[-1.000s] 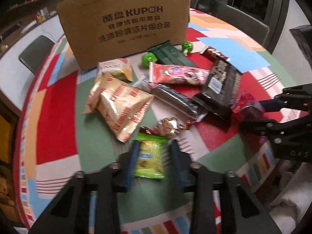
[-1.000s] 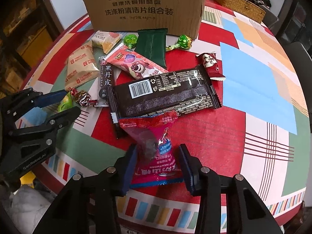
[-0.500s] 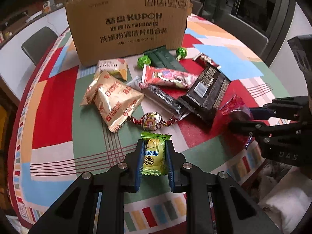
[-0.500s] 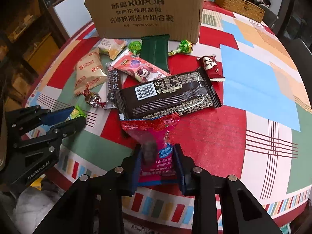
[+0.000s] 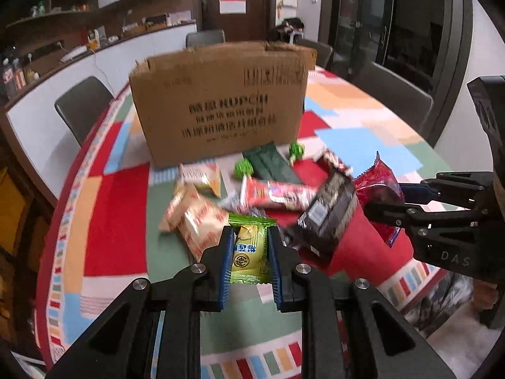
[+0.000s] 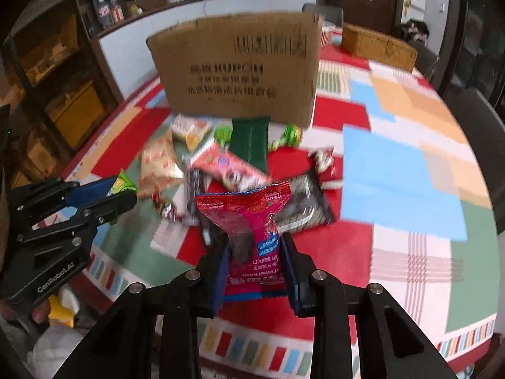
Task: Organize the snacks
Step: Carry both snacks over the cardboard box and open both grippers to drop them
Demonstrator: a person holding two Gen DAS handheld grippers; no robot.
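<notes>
Our left gripper [image 5: 249, 252] clamps the green snack packet [image 5: 249, 251] between its pads; our right gripper [image 6: 254, 260] pinches the red hawthorn packet [image 6: 252, 230], both above the table [image 6: 410, 252].

We count one cardboard box [image 5: 221, 104], standing on one table [image 5: 120, 208]. Two grippers, the left gripper [image 5: 249, 259] and the right gripper [image 6: 255, 265], each carry one packet: one green-and-yellow packet [image 5: 249, 249] and one pink packet [image 6: 252, 221]. On the cloth we make out two tan bags [image 5: 195, 218], one small cream packet [image 5: 202, 175], two green lollipops [image 5: 243, 168], one dark green packet [image 6: 251, 139], one red bar [image 5: 277, 192] and one large black packet [image 5: 328, 218]; blur hides any others
</notes>
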